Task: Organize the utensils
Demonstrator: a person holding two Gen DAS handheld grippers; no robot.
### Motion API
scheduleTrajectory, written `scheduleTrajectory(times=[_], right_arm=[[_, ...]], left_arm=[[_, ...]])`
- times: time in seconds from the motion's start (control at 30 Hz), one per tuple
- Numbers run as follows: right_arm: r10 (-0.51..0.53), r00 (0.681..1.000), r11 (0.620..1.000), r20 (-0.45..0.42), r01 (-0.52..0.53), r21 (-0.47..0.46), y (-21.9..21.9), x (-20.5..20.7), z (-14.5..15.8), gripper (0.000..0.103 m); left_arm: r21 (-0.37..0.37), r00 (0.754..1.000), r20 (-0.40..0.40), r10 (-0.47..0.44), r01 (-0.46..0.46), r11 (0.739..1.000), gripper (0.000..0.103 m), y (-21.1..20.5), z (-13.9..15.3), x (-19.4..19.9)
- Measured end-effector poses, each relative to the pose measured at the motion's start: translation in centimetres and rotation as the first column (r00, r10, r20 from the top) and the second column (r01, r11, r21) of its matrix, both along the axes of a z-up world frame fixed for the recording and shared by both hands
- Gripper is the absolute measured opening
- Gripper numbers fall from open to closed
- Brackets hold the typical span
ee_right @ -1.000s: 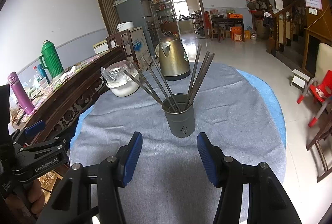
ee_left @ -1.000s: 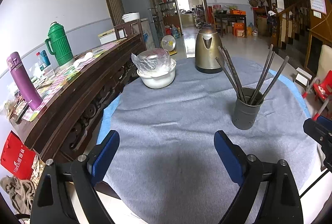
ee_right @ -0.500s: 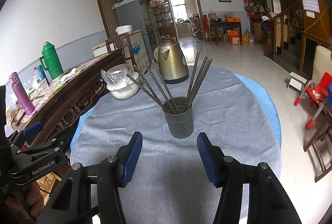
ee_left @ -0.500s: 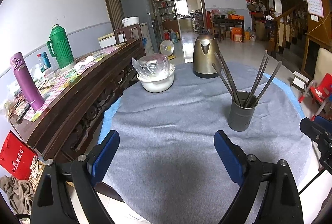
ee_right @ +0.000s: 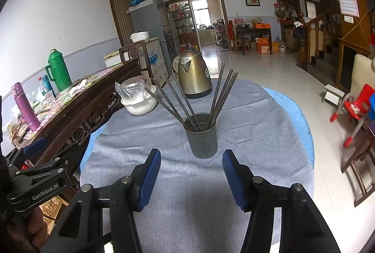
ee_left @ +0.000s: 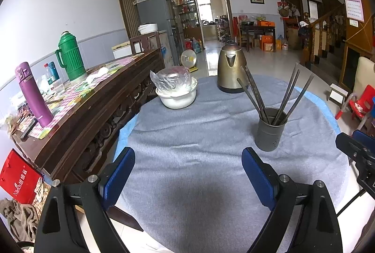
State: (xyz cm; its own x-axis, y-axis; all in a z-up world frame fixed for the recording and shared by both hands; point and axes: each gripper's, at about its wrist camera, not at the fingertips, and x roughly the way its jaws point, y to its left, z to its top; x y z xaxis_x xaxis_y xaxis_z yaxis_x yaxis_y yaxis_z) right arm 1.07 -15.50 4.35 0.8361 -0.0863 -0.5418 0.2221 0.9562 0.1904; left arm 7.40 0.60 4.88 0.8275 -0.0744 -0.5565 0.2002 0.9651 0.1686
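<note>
Chopsticks (ee_right: 185,103): dark sticks standing splayed in a grey holder (ee_right: 203,138), leaning left and right.
Holder: upright on the grey-clothed table (ee_right: 257,126), in front of the brass kettle (ee_right: 193,76); a wrapped white bowl (ee_right: 139,100) sits to the holder's left.
Right tool (ee_right: 191,169): spread wide, empty, just short of the holder and centred on it.
Left tool (ee_left: 188,174): spread wide, empty, left of the holder and nearer the table's edge.
Loose utensils: none seen around the holder.
Risk: judged, a reach toward the holder could catch the leaning sticks and tip the light holder, scattering them.
</note>
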Motion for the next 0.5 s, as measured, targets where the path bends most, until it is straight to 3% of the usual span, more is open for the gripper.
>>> scheduleTrajectory(times=[0.5], right_arm=[[-0.013,1.0,1.0,0.009,0.013,-0.006,-0.23,-0.34,0.34,0.06]], left_arm=[[0.001,1.0,0.012,-0.014,0.014,1.0,0.092,-0.51,0.67,-0.43]])
